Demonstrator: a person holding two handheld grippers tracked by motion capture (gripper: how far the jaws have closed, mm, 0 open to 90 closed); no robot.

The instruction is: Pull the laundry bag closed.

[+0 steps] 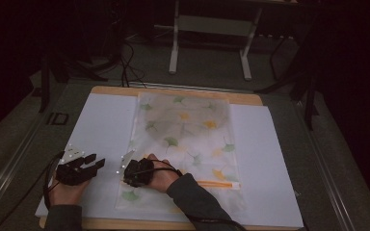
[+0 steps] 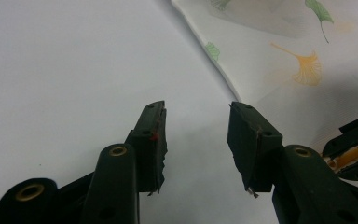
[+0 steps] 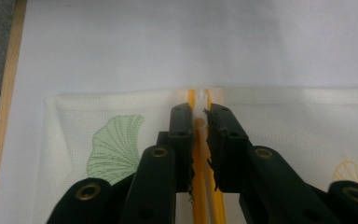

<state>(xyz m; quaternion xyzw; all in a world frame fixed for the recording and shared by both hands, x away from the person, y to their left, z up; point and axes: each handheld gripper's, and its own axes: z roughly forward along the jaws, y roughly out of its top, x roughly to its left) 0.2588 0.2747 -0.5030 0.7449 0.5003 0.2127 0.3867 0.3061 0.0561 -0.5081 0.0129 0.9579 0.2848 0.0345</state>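
At the near end of the translucent ginkgo-printed mesh zipper pouch, its white slider on the orange zip is straddled by the right hand-held gripper, narrowly parted; the left hand-held gripper is held wide beside the pouch. Re-gripping seems needed next.

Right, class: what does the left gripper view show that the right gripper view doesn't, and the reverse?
Left gripper view: the left gripper, jaws wide apart, over the white sheet beside the bag. Right gripper view: the right gripper, jaws narrow around the white slider on the orange zip track; the wooden board edge. Both: leaf-printed bag on white sheet.
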